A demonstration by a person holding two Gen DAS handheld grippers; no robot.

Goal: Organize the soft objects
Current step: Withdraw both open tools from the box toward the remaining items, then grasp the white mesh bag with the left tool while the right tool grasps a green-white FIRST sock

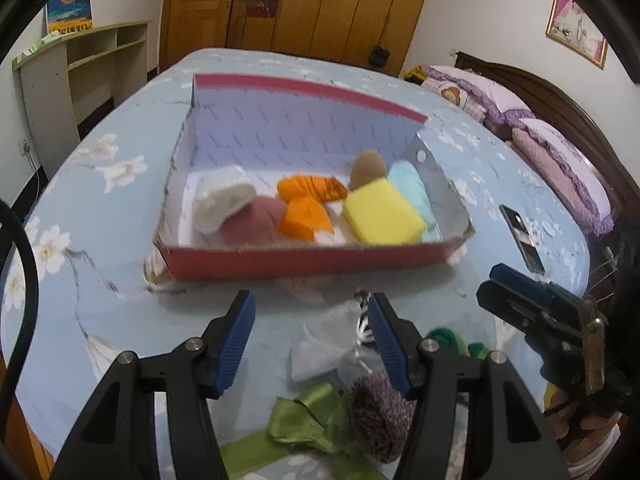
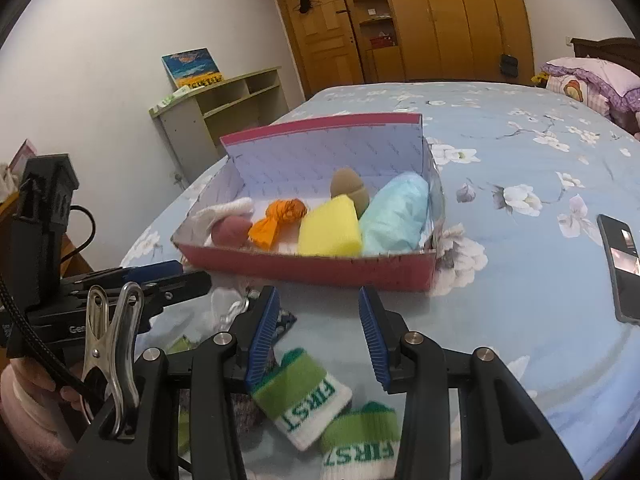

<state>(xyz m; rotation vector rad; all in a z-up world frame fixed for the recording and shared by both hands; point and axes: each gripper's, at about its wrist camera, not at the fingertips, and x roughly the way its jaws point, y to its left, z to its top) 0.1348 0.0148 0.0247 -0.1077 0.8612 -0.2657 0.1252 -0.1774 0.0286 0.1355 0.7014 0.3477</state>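
A red cardboard box [image 1: 300, 265] [image 2: 304, 269] lies on the blue floral bedspread. It holds a white knit piece [image 1: 222, 198], a pink lump [image 1: 252, 220], an orange cloth [image 1: 306, 208], a yellow sponge [image 1: 382, 212] [image 2: 330, 232], a pale blue roll [image 1: 410, 188] and a brown egg-shaped puff [image 1: 368, 168]. My left gripper [image 1: 312, 336] is open above a grey-white cloth [image 1: 320, 348], beside a green ribbon [image 1: 304, 420] and a mottled knit ball [image 1: 380, 412]. My right gripper [image 2: 318, 332] is open over two green-and-white "FIRST" socks [image 2: 304, 396], touching neither.
A black phone [image 1: 522, 238] [image 2: 622, 268] lies on the bed right of the box. Purple pillows [image 1: 560, 160] and a dark headboard stand at the far right. A shelf unit [image 1: 80, 76] and wooden wardrobe are beyond the bed. The grippers hang side by side near the front edge.
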